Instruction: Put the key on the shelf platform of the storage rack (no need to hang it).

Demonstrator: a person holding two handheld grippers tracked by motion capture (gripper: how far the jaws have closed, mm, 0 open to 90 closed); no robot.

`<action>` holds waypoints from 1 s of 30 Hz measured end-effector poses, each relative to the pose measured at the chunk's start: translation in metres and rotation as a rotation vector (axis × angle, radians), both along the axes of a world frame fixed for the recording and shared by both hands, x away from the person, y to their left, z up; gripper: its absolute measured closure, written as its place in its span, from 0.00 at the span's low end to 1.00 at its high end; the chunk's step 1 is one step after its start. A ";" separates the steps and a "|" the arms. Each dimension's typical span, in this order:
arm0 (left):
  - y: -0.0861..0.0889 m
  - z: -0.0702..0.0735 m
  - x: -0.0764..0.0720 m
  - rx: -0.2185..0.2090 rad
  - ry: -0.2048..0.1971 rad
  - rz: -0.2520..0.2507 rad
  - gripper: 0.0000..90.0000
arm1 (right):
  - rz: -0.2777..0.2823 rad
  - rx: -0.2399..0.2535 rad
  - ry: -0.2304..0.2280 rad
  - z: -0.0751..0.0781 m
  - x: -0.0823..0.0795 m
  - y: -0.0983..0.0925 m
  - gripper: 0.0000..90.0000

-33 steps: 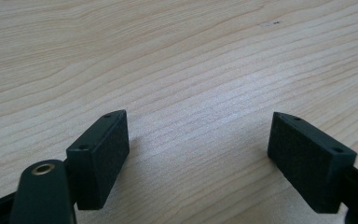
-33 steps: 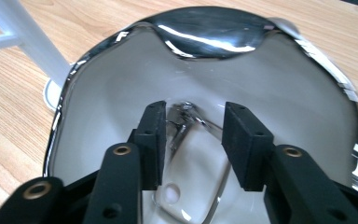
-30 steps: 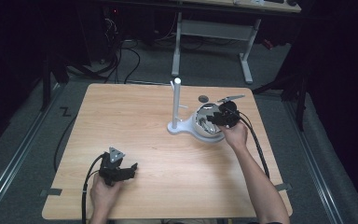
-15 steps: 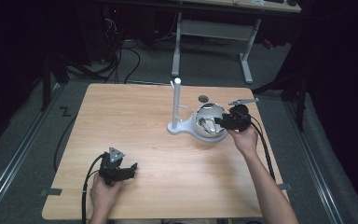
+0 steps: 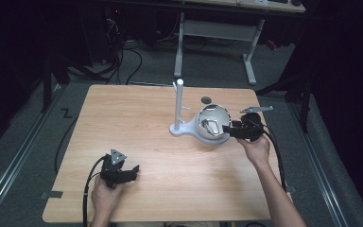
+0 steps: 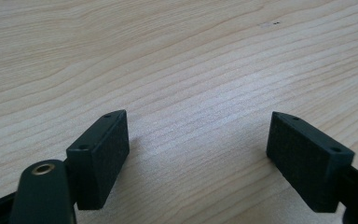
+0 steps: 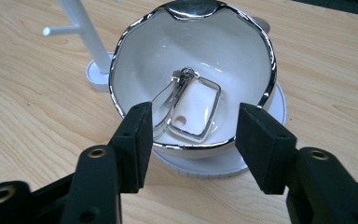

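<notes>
Two grippers are open: the right gripper (image 7: 191, 140), jaws just widening and empty, faces the metal clasp (image 7: 186, 102) in the bowl (image 7: 261, 51) straight ahead, near the tabletop's right edge; the left gripper (image 6: 198, 154) idles near the front-left corner.

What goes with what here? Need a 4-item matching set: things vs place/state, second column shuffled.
Things:
1. left gripper
2. right gripper
3. metal clasp
4. white stand

Places/states:
A. lies inside the white bowl
B. upright beside the bowl
C. jaws apart over bare tabletop, near the person's edge
D. jaws just opening, empty, at the bowl's rim

Pairs: 1-C, 2-D, 3-A, 4-B
</notes>
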State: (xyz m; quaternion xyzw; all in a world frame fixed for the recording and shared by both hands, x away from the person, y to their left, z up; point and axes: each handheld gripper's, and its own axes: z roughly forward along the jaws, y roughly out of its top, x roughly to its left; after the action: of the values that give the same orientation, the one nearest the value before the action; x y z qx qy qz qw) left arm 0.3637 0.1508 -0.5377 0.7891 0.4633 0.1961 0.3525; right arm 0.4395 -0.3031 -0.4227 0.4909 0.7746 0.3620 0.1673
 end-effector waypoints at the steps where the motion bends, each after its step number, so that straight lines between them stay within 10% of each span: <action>1: 0.000 0.000 0.000 0.000 0.000 0.000 0.24 | 0.001 0.002 -0.007 0.001 -0.002 -0.001 0.52; 30: 0.000 0.000 0.000 0.001 0.000 0.000 0.24 | -0.037 0.103 -0.070 -0.005 -0.070 -0.033 0.56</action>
State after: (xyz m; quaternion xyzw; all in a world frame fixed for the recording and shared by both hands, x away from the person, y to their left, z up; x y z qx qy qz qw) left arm 0.3637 0.1507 -0.5377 0.7892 0.4633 0.1964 0.3520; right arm 0.3699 -0.3359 -0.4275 0.4999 0.7396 0.4151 0.1756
